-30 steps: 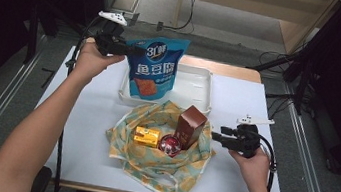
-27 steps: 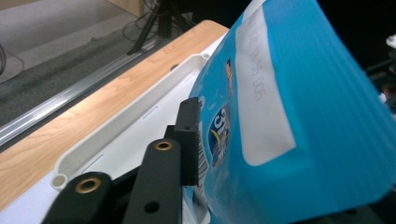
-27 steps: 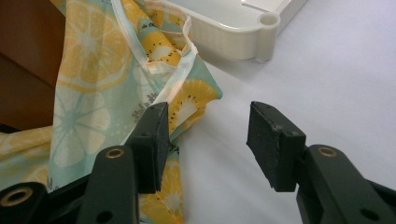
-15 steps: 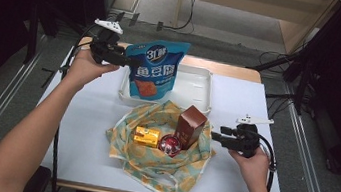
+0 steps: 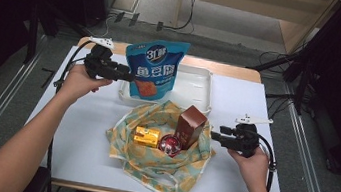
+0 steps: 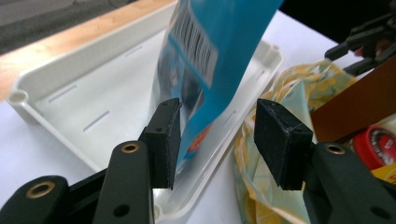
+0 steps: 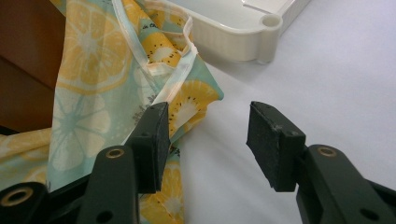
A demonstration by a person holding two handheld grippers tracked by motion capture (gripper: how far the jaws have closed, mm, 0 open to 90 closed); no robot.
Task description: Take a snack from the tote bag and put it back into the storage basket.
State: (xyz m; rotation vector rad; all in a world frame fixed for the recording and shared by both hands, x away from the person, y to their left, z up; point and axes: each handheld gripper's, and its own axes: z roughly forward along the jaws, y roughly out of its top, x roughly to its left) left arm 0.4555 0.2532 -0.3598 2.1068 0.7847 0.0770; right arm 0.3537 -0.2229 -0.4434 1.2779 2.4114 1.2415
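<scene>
Evidently mid-unpacking, snacks going from bag to tray.

Blue pouch (image 5: 154, 68): stood upright over the near edge of the white tray (image 5: 195, 87), its bottom in or just above the tray; contact could not be told.

Left gripper (image 5: 123, 73): at the pouch's left edge. In the left gripper view the jaws stood apart, with the pouch (image 6: 210, 70) between them and against one pad (image 6: 164, 135); the other pad was clear of it. Judged released or releasing, not clamped.

Why upright: held by the side edge, the pouch hung with its length vertical, so it would land on its base and probably tip flat once let go.

Right gripper (image 5: 214, 136): low on the table just right of the fruit-print cloth bag (image 5: 158, 167), jaws spread and gripping nothing. In the right gripper view the cloth's hem (image 7: 154, 100) lay beside one pad. Likely waiting there to steady the bag.

Cloth bag: spread open near the table's front, just below the tray.

Left in bag: brown box (image 5: 190, 125) standing, yellow packet (image 5: 146, 136), red round tin (image 5: 169, 145).

Table (image 5: 257, 113): white top.
</scene>
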